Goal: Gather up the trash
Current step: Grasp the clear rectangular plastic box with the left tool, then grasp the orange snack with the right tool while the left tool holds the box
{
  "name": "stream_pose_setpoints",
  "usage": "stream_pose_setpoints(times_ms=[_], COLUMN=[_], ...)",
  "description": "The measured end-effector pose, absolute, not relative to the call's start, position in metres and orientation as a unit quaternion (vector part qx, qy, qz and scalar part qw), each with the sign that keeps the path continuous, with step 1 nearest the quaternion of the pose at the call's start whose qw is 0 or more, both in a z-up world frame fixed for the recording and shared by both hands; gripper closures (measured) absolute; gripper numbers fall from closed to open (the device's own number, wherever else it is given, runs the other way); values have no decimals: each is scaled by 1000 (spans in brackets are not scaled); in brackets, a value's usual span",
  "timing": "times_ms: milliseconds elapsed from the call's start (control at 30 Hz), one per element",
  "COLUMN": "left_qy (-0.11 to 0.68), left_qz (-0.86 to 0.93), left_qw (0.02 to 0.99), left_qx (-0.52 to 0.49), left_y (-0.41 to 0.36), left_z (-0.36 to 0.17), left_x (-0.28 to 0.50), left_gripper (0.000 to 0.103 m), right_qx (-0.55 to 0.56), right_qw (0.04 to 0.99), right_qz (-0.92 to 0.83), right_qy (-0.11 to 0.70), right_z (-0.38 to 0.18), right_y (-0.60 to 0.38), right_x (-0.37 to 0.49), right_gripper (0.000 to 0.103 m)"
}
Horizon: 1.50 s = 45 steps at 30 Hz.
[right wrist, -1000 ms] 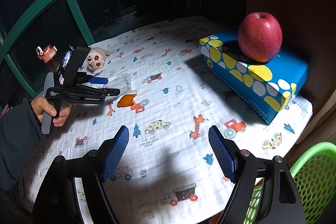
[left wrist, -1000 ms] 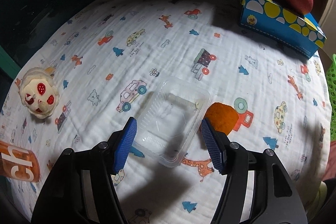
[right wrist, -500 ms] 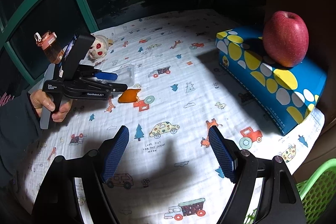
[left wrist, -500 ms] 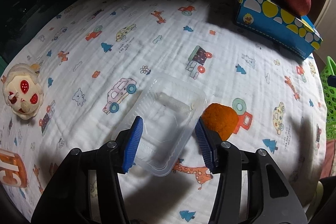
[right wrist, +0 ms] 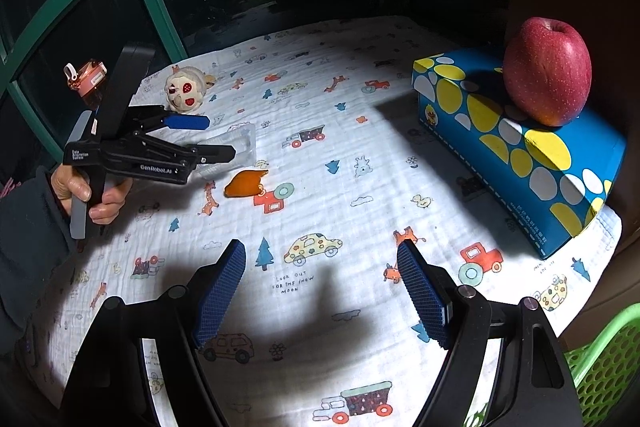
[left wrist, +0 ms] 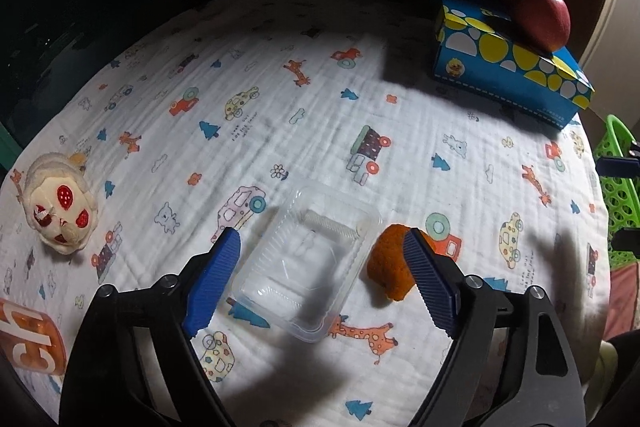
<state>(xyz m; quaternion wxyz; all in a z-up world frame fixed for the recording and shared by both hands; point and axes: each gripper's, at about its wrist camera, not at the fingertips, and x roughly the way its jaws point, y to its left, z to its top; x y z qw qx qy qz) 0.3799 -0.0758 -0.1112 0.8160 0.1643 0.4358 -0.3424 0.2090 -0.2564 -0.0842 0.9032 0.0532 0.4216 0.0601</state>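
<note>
**Left hand-held gripper over the tray**

My left hand-held gripper [left wrist: 320, 271] tilts down over the bench [left wrist: 400, 107], its jaws opening, pads clear of everything. One clear plastic tray [left wrist: 308, 263] lies between them on the cloth; one orange peel [left wrist: 390, 273] sits just beside it, by the right pad. My right hand-held gripper [right wrist: 320, 291] hangs wide and empty nearer the one green basket [right wrist: 600, 363]. One apple [right wrist: 547, 71] rests on one tissue box [right wrist: 520, 147].

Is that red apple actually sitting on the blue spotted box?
Touching. In the right wrist view the apple rests directly on the top of the blue spotted box, with no gap showing under it.
</note>
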Motion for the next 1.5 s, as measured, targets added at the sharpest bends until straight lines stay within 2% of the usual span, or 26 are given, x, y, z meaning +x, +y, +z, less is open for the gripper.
stream_pose_setpoints(times_ms=[300,500,867,1067,1300,1500], left_qy=[458,472,465,472,489,501], left_qz=[-352,-354,-335,-288,-242,-220], left_qw=[797,793,806,824,831,832], left_qx=[179,154,151,125,111,97], left_y=[-80,-78,-70,-46,-10,12], left_z=[-133,-139,-133,-125,-123,-126], left_x=[392,400,388,382,364,351], left_gripper=[20,20,41,44,44,44], right_qx=[47,45,27,13,-10,-15], right_qw=[900,898,895,890,880,871], right_qz=[62,65,76,97,123,135], right_qy=[429,434,439,446,459,473], right_z=[-90,-94,-94,-102,-116,-133], right_y=[-256,-253,-238,-218,-193,-175], right_x=[217,220,227,242,275,307], right_gripper=[28,28,28,28,40,46])
